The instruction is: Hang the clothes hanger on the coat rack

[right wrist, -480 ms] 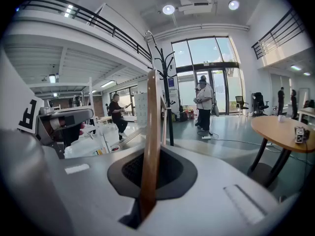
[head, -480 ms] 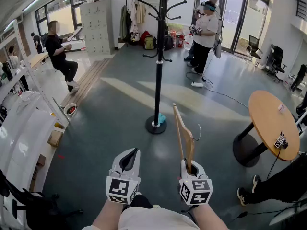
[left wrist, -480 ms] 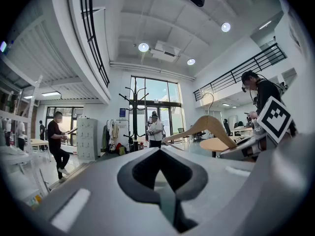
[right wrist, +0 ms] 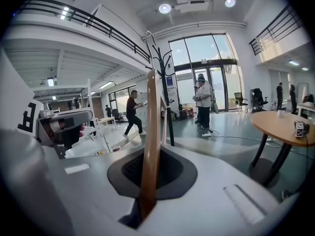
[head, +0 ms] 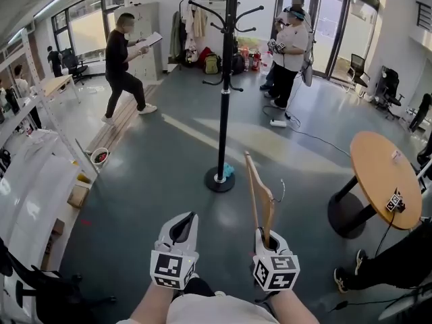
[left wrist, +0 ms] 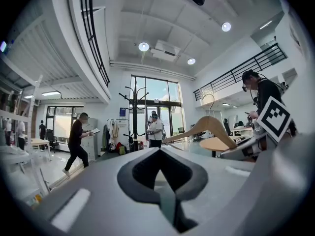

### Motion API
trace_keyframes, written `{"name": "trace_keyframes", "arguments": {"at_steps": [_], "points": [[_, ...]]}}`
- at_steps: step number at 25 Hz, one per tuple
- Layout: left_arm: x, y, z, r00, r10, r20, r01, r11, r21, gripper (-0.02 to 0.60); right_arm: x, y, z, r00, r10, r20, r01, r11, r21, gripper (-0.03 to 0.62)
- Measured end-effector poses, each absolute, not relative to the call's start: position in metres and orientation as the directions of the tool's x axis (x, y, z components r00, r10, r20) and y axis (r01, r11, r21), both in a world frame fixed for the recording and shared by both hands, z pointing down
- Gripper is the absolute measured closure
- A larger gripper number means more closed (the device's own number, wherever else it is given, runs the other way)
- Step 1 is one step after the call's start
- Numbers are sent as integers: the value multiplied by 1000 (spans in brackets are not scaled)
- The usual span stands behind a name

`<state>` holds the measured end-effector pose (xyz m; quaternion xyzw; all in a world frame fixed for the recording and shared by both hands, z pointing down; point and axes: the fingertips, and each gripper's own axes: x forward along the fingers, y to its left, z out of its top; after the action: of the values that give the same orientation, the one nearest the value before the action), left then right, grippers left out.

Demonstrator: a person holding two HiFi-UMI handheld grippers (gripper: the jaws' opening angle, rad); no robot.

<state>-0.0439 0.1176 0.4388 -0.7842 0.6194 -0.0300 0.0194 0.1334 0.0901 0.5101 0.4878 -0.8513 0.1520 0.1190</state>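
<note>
Right gripper [head: 268, 240]: your jaws are pinched tight on one end of the hanger [head: 258, 193]. The wooden bar stands up out of them and leans slightly toward 11 o'clock. Its wire hook [head: 279, 187] sticks out on the 3 o'clock side. The right gripper view confirms the grip: the wood is seated in the slot and runs straight up the middle.

Left gripper [head: 181, 229]: jaws drawn together with nothing between them. It sits at 9 o'clock of the right gripper, near it but not touching, at about the same reach in front of you.

Rack [head: 225, 93]: at your 12 o'clock, upright on its round base. The upper arms are bare, as far as the head view shows. The hanger is well short of it and touches none of the arms.

Table [head: 381, 174]: round, wooden top, at your 2 o'clock.

Surroundings: one person [head: 121, 66] in dark clothes is mid-stride at 10 o'clock. Another in a white top [head: 290, 46] stands beyond the rack at 1 o'clock.
</note>
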Motion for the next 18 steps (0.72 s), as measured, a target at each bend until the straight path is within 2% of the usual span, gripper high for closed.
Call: {"name": "trace_keyframes", "arguments": {"at_steps": [18], "points": [[-30,88,452,223,-973,62,-971,-228,-76,581,157,61,534,-498,-772,395,-866,460,-195,568]]}}
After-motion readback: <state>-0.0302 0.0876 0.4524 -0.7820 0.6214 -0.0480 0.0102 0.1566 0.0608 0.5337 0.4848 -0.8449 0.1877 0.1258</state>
